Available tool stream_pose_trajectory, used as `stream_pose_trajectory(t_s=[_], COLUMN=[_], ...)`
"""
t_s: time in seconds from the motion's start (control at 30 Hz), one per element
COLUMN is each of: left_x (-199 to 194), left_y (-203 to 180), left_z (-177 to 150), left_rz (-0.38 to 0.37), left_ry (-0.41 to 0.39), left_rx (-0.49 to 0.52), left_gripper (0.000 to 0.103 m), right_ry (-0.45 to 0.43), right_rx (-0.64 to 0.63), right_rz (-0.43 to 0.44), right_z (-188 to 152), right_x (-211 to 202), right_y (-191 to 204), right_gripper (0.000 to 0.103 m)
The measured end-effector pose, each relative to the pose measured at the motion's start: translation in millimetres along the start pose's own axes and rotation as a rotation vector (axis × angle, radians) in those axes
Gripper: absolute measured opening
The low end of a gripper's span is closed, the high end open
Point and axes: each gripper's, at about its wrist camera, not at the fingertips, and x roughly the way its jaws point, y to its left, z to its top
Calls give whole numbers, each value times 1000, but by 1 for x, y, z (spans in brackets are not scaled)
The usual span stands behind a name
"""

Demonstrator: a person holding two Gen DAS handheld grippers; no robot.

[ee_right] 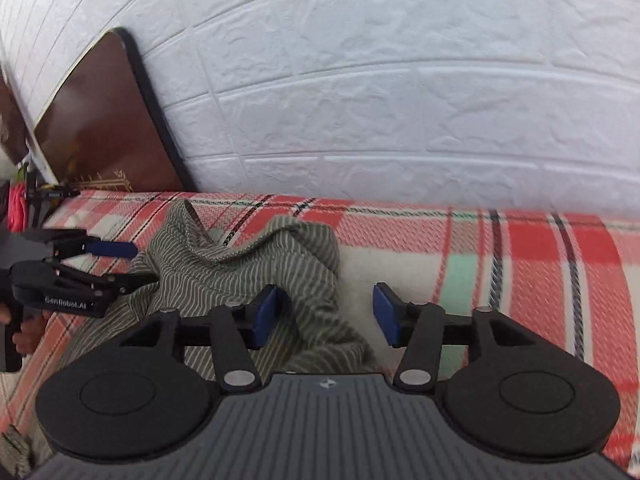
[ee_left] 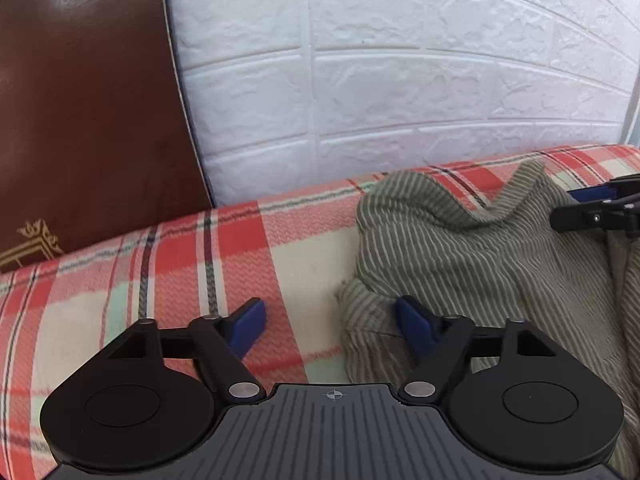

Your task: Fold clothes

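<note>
Striped olive garment (ee_right: 240, 264) lies crumpled on red plaid blanket (ee_right: 520, 264). Left gripper (ee_left: 331, 326) and right gripper (ee_right: 325, 314) both spread wide, holding nothing. "GenRoboAI" lettering (ee_right: 66, 301) readable on left one's side.

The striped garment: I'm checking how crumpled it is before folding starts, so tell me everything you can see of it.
The striped garment is a soft, knit-looking cloth in olive-grey with thin pale stripes. It lies unfolded and rumpled in loose ridges on the red plaid cover, near the white brick-pattern wall. The left hand-held gripper, open, has its right finger at the cloth's edge. The right hand-held gripper, open, straddles a fold of it. No sleeve or collar is clear.
</note>
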Motion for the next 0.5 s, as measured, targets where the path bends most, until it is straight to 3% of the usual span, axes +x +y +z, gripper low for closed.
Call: stream_pose_trajectory(t_s=[0.07,0.17,0.23,0.43,0.47,0.5], left_x=[-9,-25,-23,3,8,12], left_y=[4,1,-2,-2,-2,-4], left_z=[3,3,4,8,8,7], left_rz=[-58,-118,-122,-154,-157,-160], left_ry=[-27,-96,-92,-48,-30,-22], left_rx=[-17,55,97,80,75,75], left_gripper=[76,77,77,77,73,60], right_ry=[9,14,17,27,28,30], right_rx=[-41,-65,-50,-3,5,12], right_rz=[38,132,143,174,180,185], right_z=[3,3,2,1,1,1], right_x=[-2,-13,-10,-2,-1,0], right_y=[5,7,4,-6,-7,-9], right_gripper=[61,62,61,61,60,54])
